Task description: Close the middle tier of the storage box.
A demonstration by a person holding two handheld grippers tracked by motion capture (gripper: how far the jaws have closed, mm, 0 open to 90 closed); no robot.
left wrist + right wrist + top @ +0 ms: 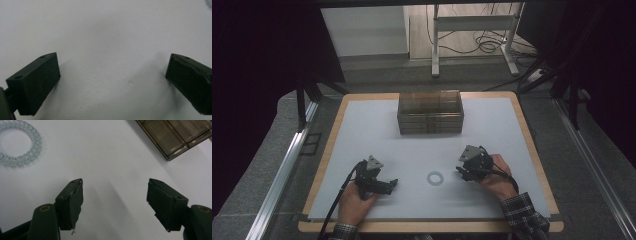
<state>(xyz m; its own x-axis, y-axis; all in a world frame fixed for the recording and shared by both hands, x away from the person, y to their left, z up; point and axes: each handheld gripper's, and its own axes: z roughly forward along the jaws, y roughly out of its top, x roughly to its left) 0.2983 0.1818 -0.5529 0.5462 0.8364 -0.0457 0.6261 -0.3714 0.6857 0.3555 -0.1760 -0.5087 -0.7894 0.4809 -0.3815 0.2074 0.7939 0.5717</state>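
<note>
White table (pixel 492 130), drawer box (pixel 430 112), coiled ring (pixel 435 178)

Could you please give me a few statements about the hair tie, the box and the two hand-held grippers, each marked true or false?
1. The hair tie lies on the mat between the two hand-held grippers. True.
2. The left hand-held gripper is shut on the hair tie. False: its jaws stand wide apart with bare mat between them.
3. The box stands at the far side of the mat, beyond the hair tie. True.
4. The right hand-held gripper is open and holds nothing. True.
5. The hair tie rests on top of the box. False: it lies flat on the mat, apart from the box.
</note>
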